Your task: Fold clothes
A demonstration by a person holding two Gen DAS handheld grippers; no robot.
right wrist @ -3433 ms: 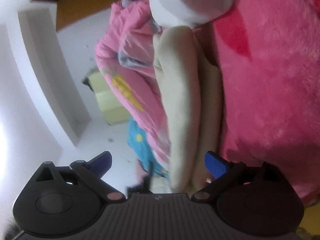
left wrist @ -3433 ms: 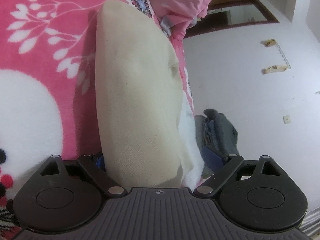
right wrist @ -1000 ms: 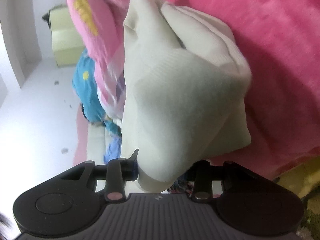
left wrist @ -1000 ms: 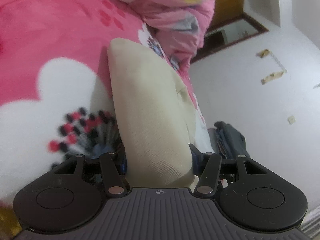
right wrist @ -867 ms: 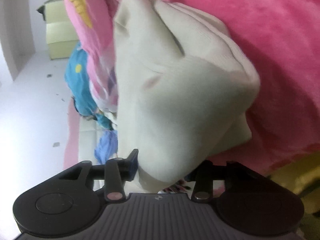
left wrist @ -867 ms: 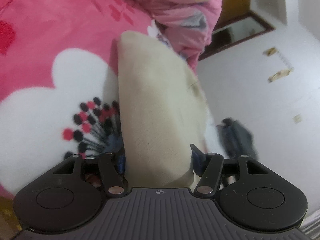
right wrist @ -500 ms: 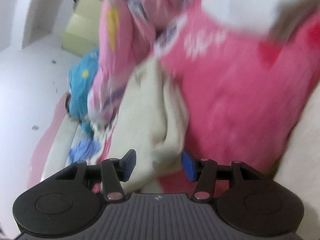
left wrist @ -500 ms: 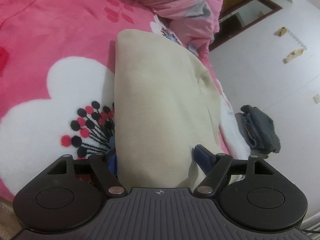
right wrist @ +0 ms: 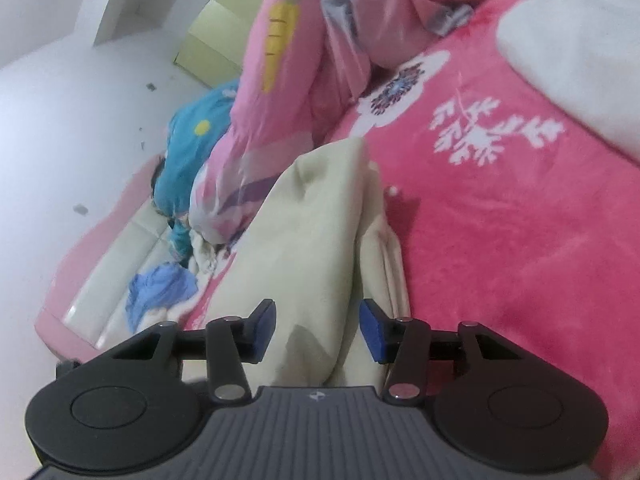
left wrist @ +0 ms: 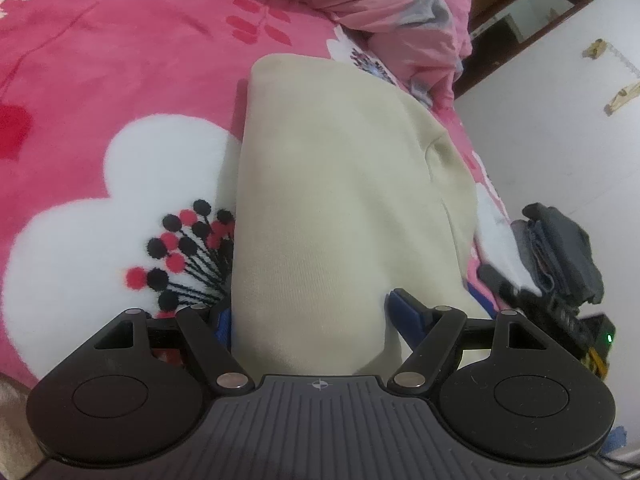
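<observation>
Cream garment (left wrist: pixel 344 200) is seen lying on the pink floral blanket (left wrist: pixel 120 80) of the bed, already doubled into a long narrow shape w/ a smooth top face in the left wrist view. In the right wrist view its layers (right wrist: pixel 320 220) are looser, w/ ragged edges peeking out on one side.

Left tool (left wrist: pixel 308 316): fingers spread apart, near end of the garment passing between them; no squeeze on the cloth can be made out, so it is judged open, not gripping. Right tool (right wrist: pixel 318 328): also spread, cloth lying in the gap, pads not pressed against it.

Risks from here, as judged:
- If only the top layer is pinched, lower layers could be left behind & the fold dragged apart.
- Plush blanket may cling to the fabric, so a sideways pull could skew the stack.
- Bunched pink duvet (right wrist: pixel 320 40) sits close beyond the garment; a wide swing might snag it.
- Uneven edges on the right-view side may be locked in as creases if folded over w/o squaring.
</observation>
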